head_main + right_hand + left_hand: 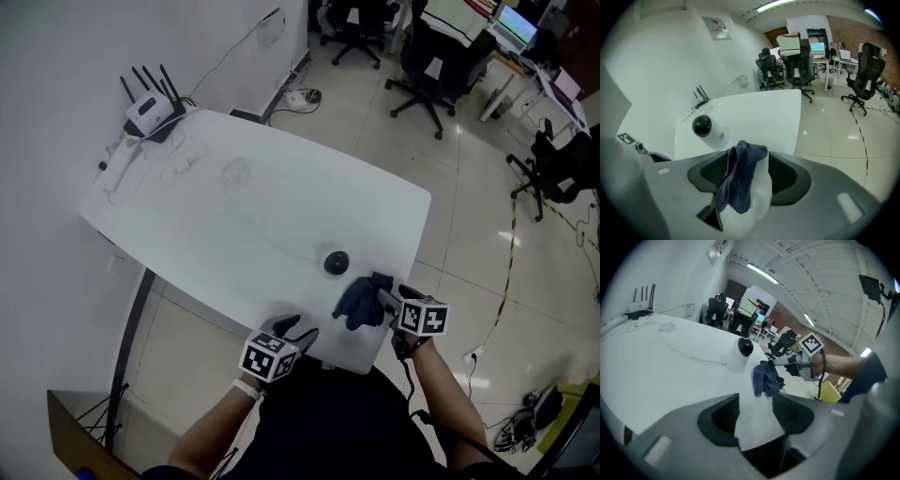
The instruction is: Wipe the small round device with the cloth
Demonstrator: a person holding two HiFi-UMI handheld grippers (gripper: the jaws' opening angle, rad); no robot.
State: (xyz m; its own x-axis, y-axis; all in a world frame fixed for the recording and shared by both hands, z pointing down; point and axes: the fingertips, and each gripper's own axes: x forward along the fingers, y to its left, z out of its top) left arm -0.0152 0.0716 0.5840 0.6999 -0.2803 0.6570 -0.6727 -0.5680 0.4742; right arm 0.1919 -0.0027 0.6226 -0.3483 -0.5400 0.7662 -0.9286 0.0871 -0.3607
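From the head view, the white table (pixel 234 225) runs from the wall at the left out to a rounded corner at the right, with most of its top bare. A router (pixel 150 114) with 4 antennas sits at the far left corner, and beyond the right edge there is open tiled floor and office chairs (pixel 431 66). The small round device (pixel 336 262) stands near the table's near edge, and the dark blue cloth (pixel 359 302) is bunched just beside it, at the tips of the right gripper (pixel 382 298). The left gripper (pixel 298 328) is at the near edge, left of the cloth and apart from it. In the left gripper view, the left gripper (pixel 755 411) has its 2 jaws spread with only bare tabletop between them. The device (pixel 739 355) is ahead, a thin white cable (pixel 684 350) curves away from it across the table, and the cloth (pixel 766 378) hangs at the right gripper's tips to the device's right. In the right gripper view, the right gripper (pixel 749 176) has its jaws wide apart. The cloth (pixel 740 180) droops between them against the left jaw, with a clear gap to the right jaw, so it is not pinched. The device (pixel 708 131) lies ahead and to the left, near the cloth but not touching it, with the table's right edge (pixel 799 122) close by.
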